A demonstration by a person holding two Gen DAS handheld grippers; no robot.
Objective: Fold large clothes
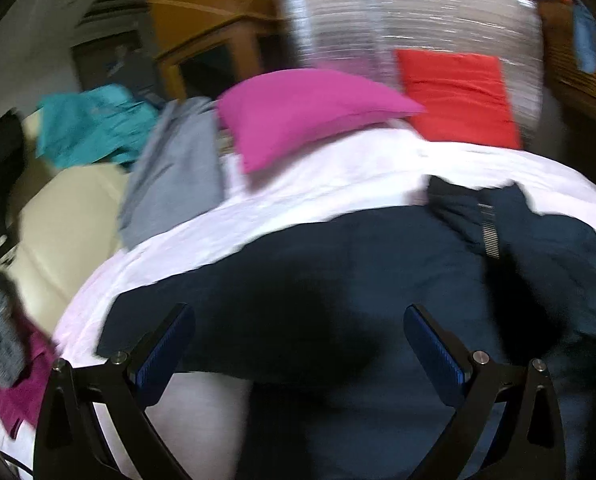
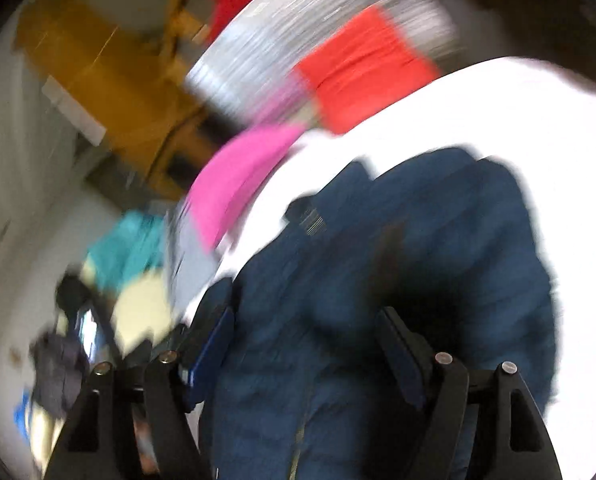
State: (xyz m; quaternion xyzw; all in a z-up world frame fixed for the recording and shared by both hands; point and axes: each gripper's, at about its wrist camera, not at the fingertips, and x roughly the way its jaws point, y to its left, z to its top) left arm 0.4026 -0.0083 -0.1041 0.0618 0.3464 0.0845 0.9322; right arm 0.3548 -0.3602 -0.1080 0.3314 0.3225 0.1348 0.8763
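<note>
A navy quilted jacket (image 1: 338,280) lies spread in soft, puffy folds on a white sheet (image 1: 338,184) that covers the work surface. A short strip of ribbed striped trim (image 1: 490,232) shows near its upper edge. The left gripper (image 1: 298,340) hovers over the jacket's near part, its black jaws wide apart, blue ribbed pads facing inward, nothing between them. The right gripper (image 2: 306,344) is above the same jacket (image 2: 418,248), jaws also spread; the view is blurred, and the pads do not press the fabric. Beyond the jacket, a magenta folded cloth (image 1: 298,120) and a red folded cloth (image 1: 458,96) rest on the sheet's far edge. A grey garment (image 1: 173,176) and a crumpled teal one (image 1: 93,128) lie to the left.
</note>
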